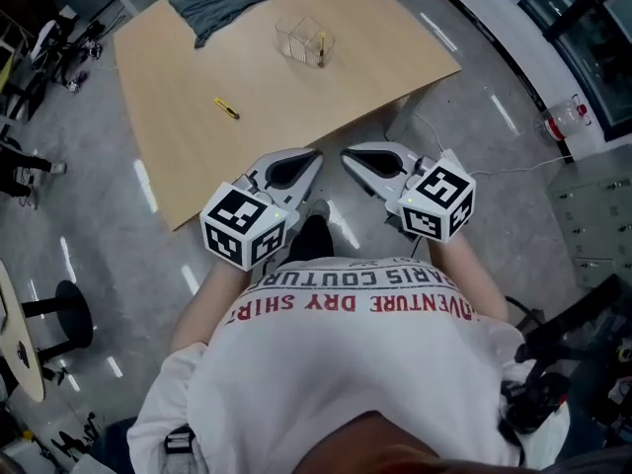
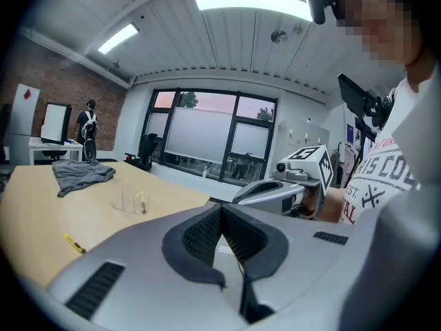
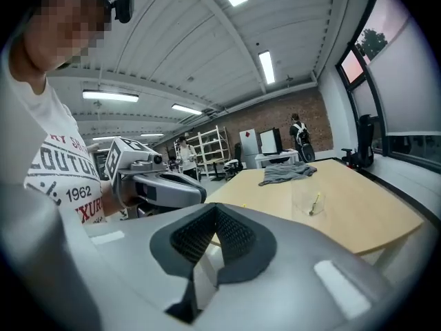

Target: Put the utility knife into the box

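The surface (image 1: 375, 57) lies ahead of both grippers. The left gripper (image 1: 314, 156) and right gripper (image 1: 348, 153) hang before its edge, fingers pressed together, empty. The box (image 1: 304, 39) stands far ahead and the knife (image 1: 227, 109) nearer, ahead-left. The task seems not begun; next, one gripper should open and reach for the knife.

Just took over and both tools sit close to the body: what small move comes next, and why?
Probably reach the left tool forward toward the utility knife, opening its jaws on the way. Both tools are shut and empty, held short of the table. The knife lies loose on the table, nearer the left tool than the right tool, with the clear box beyond it.
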A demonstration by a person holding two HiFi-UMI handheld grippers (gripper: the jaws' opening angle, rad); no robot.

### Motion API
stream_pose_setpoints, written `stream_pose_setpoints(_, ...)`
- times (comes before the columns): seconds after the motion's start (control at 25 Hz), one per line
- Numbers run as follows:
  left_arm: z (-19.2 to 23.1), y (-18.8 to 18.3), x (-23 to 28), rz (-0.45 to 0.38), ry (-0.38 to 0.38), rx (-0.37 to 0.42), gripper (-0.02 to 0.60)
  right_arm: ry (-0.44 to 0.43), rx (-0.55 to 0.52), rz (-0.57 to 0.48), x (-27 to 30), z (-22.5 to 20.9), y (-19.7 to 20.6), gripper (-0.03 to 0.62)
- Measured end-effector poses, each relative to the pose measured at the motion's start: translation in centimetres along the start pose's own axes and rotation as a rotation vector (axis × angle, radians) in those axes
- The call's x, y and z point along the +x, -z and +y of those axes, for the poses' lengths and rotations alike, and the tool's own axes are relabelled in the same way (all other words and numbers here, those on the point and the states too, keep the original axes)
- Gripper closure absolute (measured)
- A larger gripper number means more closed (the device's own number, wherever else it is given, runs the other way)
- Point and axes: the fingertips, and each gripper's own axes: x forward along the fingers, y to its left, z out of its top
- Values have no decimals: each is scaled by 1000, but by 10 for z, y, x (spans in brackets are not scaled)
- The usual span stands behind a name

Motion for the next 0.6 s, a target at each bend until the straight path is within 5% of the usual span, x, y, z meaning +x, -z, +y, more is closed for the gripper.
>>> stream_pose_setpoints(0.28, -64, 19, -81, 13, -93, 23, 580, -51, -32, 8, -24, 96, 27, 592)
stream_pose_setpoints(0.6, -106, 56, -139, 31, -116, 22, 580, -52, 22, 20, -42, 165, 57, 592)
